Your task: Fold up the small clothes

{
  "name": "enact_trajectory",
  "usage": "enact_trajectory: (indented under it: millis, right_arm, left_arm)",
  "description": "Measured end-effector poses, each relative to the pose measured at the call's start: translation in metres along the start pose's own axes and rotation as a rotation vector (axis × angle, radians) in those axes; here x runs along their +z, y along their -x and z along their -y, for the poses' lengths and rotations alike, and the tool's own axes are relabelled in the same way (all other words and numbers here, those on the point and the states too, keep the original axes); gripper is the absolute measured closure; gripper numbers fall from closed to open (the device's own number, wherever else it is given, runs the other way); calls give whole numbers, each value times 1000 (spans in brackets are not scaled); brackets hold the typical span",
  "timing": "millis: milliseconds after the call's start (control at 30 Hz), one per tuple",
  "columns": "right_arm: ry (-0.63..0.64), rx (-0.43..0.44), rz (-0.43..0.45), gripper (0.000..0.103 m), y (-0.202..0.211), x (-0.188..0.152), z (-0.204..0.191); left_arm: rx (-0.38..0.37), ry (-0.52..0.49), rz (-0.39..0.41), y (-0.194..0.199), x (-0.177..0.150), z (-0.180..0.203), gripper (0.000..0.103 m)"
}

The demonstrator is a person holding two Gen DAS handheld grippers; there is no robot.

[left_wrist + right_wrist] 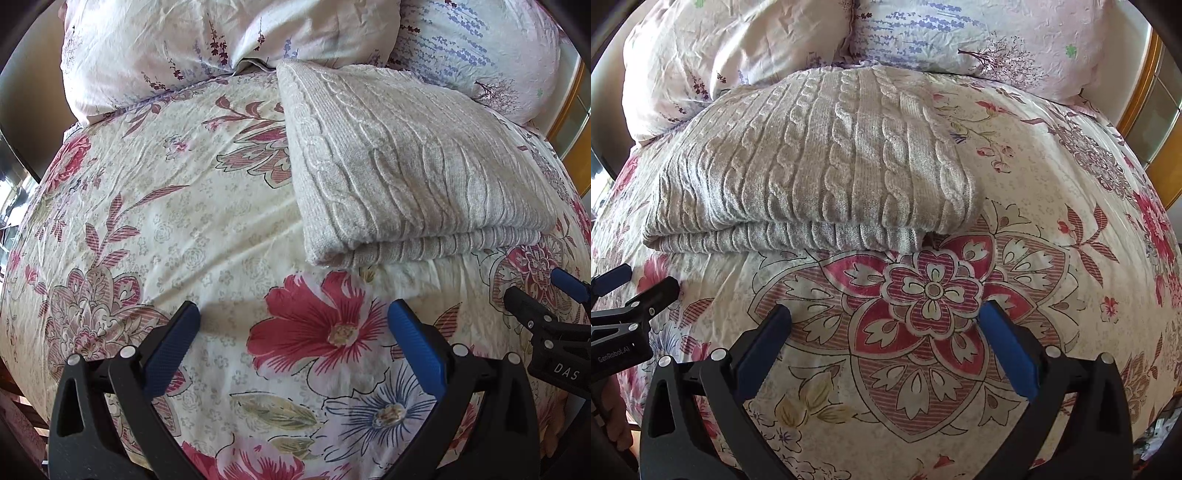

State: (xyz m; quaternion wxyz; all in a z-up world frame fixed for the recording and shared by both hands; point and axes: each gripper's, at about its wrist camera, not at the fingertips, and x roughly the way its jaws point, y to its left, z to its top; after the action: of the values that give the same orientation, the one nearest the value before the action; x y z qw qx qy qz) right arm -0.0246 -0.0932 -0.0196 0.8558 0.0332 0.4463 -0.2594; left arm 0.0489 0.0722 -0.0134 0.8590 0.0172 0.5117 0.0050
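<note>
Left tool (pixel 293 317): fingers spread wide, empty, above floral bedspread (pixel 147 221). Right tool (pixel 884 317): likewise spread, holding nothing, just beside the left. Grey cable-knit sweater (pixel 820 158): folded into a neat rectangle, lying on the bed ahead of both tools, touching two pillows (pixel 166 40) at the head.

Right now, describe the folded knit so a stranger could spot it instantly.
Start at the bed's floral bedspread and look toward the two pillows at its head. Just before them lies the folded sweater, the only plain pale-grey, cable-knit piece among printed fabrics.
</note>
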Motion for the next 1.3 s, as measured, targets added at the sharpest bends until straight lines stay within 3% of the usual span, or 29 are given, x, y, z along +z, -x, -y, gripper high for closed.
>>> enact_trajectory:
  millis: [1300]
  right_arm:
    - [2,-5,5,1,1,-1,-1]
  left_arm:
    - [1,-6,9,0,-2,0,2]
